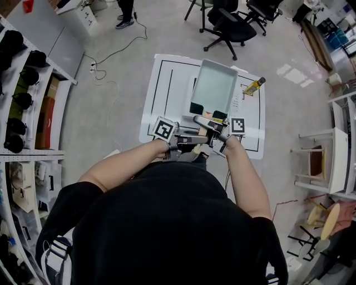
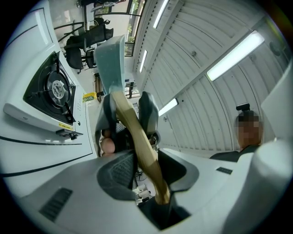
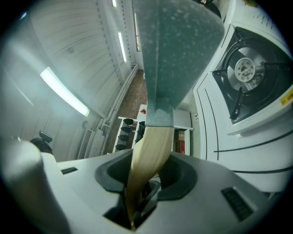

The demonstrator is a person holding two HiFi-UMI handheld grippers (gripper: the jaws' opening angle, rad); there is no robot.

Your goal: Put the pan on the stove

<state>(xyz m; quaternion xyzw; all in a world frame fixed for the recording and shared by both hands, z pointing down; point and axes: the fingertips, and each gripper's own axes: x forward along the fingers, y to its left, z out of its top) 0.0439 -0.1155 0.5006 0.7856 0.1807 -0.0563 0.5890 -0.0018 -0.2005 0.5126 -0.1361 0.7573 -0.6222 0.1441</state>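
Observation:
A grey rectangular pan (image 1: pixel 214 86) with a pale wooden handle (image 1: pixel 204 118) is held above the gas stove (image 1: pixel 196 107), which shows only as black corners under its near edge. My left gripper (image 1: pixel 186 139) and right gripper (image 1: pixel 216 132) are both shut on the handle, side by side. In the left gripper view the handle (image 2: pixel 137 141) runs between the jaws of the left gripper (image 2: pixel 149 171) up to the pan (image 2: pixel 112 64), with the stove (image 2: pixel 50 91) off to the left. In the right gripper view the right gripper (image 3: pixel 144 178) clamps the handle (image 3: pixel 149 151) below the pan (image 3: pixel 176 50), beside the burner (image 3: pixel 247 71).
The stove stands on a white table (image 1: pixel 167 83) with black lines. A yellow bottle (image 1: pixel 254 86) lies at the table's far right. Shelves (image 1: pixel 22 100) line the left, a white rack (image 1: pixel 328 161) the right. Office chairs (image 1: pixel 231 25) and a standing person (image 1: pixel 125 16) are beyond.

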